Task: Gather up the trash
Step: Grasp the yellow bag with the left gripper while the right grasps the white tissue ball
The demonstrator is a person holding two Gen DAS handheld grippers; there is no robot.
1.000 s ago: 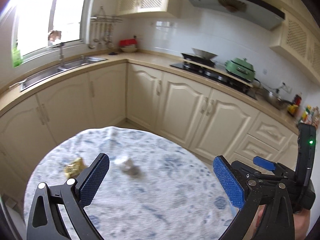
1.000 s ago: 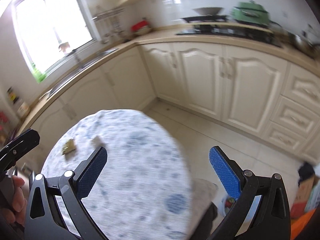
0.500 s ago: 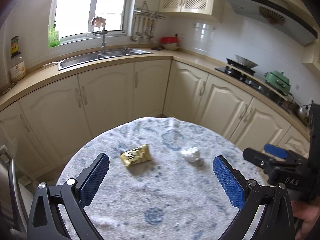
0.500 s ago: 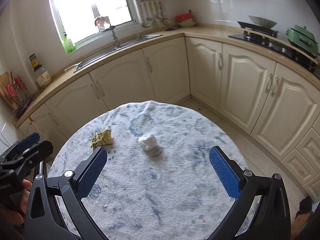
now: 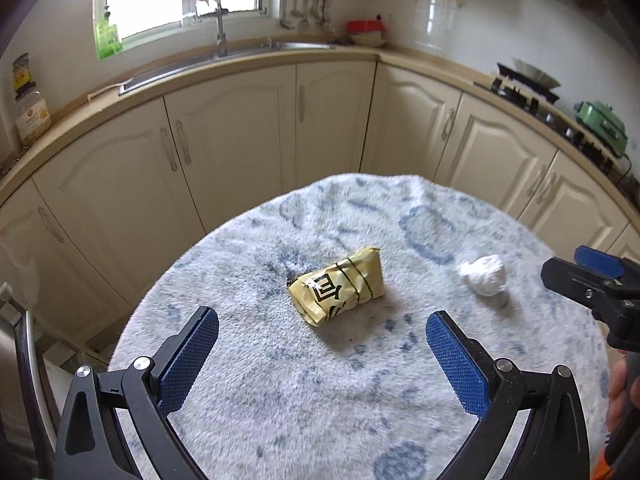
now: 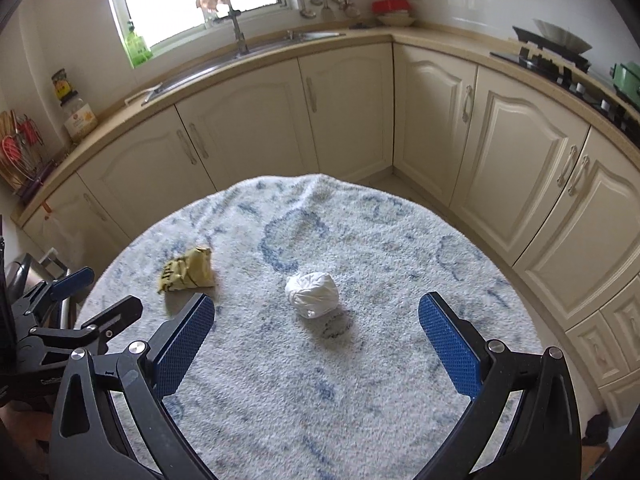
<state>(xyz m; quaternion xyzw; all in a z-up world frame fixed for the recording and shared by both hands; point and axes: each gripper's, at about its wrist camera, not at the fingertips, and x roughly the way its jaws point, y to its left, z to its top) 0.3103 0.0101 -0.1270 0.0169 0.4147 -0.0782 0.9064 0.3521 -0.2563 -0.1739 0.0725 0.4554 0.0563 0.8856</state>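
A crumpled yellow wrapper [image 5: 340,285] with black print lies on the round table's fluffy white-and-blue cover [image 5: 320,400]. To its right sits a white paper ball [image 5: 483,275]. My left gripper [image 5: 322,350] hovers open just short of the wrapper, which lies ahead between its blue pads. In the right wrist view the paper ball [image 6: 313,294] lies ahead of my open right gripper [image 6: 316,338], and the wrapper [image 6: 186,275] rests to the left. Both grippers hold nothing. The right gripper [image 5: 596,288] shows at the left view's right edge.
Cream kitchen cabinets [image 6: 360,120] curve behind the table, with a sink and tap [image 6: 240,40] under a window. A stove with a green pot [image 5: 600,122] is at the right. A metal bin [image 6: 28,276] stands left of the table.
Both views have swung left and dropped toward the table. The wrapper and the paper ball now sit closer and more centred before the left and right grippers. Jaws stayed open.
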